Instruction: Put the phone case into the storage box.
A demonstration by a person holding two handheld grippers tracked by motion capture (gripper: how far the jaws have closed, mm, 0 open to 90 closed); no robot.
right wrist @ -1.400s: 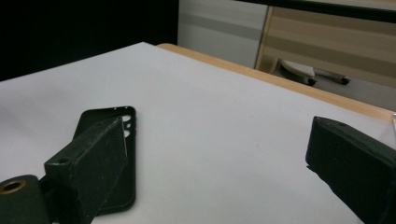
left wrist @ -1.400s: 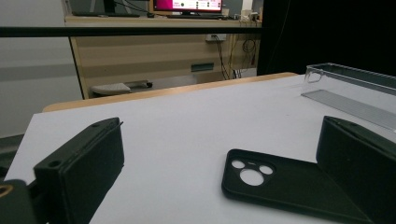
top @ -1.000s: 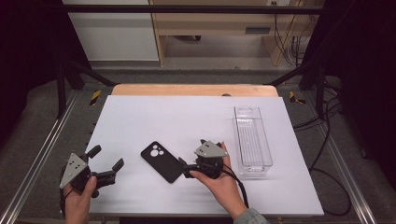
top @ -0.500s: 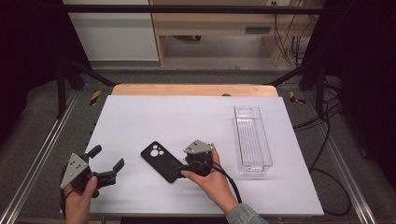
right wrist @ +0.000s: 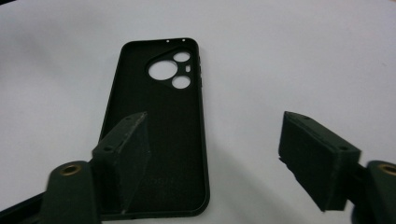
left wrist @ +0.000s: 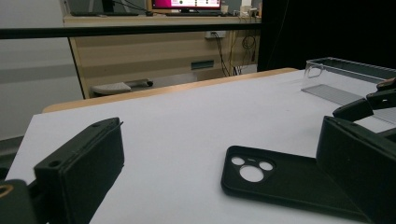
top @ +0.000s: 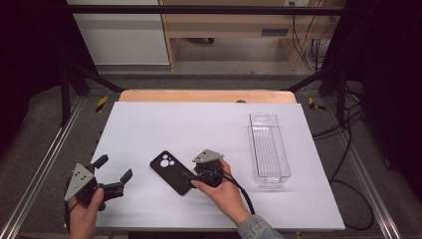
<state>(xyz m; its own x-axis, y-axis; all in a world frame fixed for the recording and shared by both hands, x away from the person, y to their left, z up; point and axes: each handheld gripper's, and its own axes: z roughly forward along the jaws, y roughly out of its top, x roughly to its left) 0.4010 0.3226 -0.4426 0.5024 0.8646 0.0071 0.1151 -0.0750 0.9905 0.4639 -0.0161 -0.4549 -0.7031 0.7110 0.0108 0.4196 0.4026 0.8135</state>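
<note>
A black phone case (top: 171,172) lies flat, open side up, near the front middle of the white worktop (top: 199,124). The right gripper (top: 193,177) sits at its near end, jaws spread wide, one over the case. The left gripper (top: 115,175) rests wide open at the front left corner

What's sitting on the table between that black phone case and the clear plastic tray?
In the high view, the right claw and the hand holding it sit between the black phone case and the clear tray; otherwise bare white tabletop.
</note>
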